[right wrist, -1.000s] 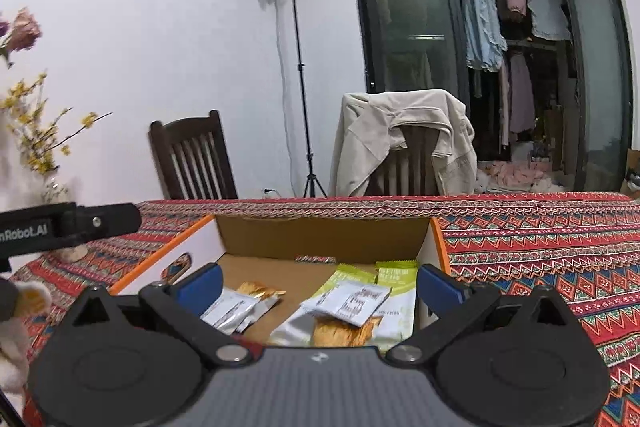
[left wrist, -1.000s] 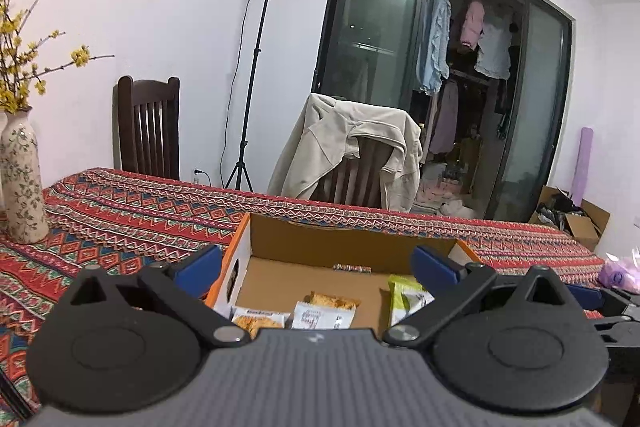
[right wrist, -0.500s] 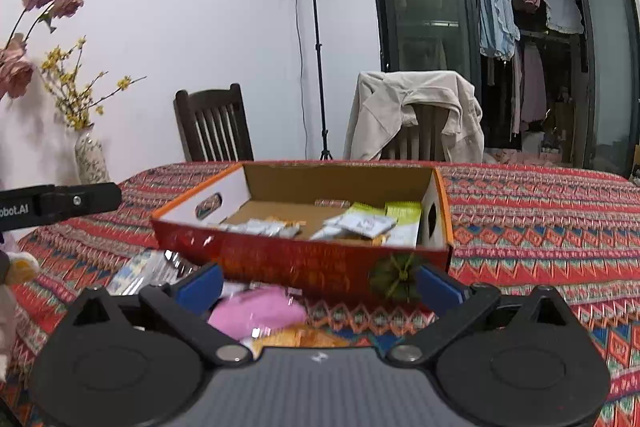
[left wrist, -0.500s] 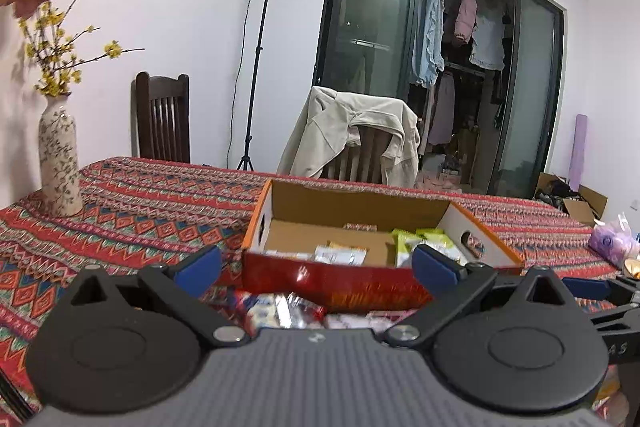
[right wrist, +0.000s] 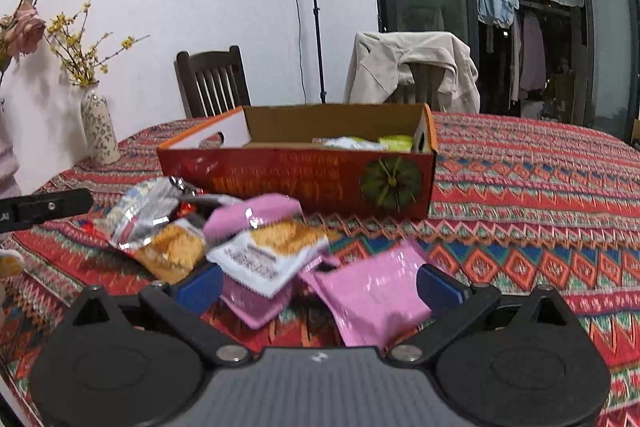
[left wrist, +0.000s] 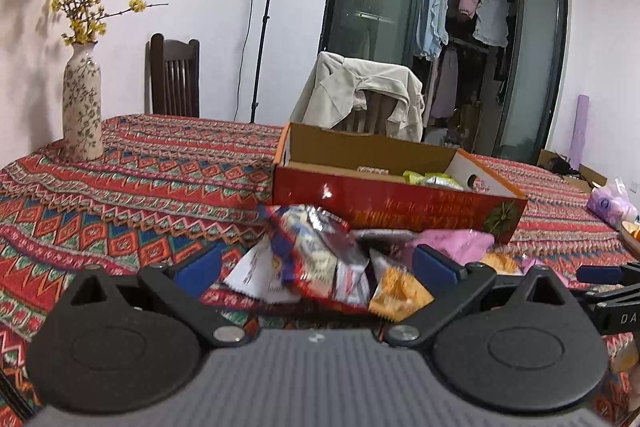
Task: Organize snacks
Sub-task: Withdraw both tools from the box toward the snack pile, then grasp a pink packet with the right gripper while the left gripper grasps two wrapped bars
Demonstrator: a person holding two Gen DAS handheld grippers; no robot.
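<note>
A red cardboard box stands on the patterned tablecloth with a few green and white packets inside. In front of it lies a loose pile of snack packets. My left gripper is open, low over a red and silver packet and an orange one. My right gripper is open too, hovering over a white and orange packet and a pink packet. Neither gripper holds anything.
A flowered vase stands at the table's left side. Two chairs, one draped with a beige jacket, sit behind the table. A light stand is by the wall. A purple bag lies at far right.
Both grippers have pulled back from over the box and dropped lower. The pile of packets in front of the box has come into view between the fingers.
</note>
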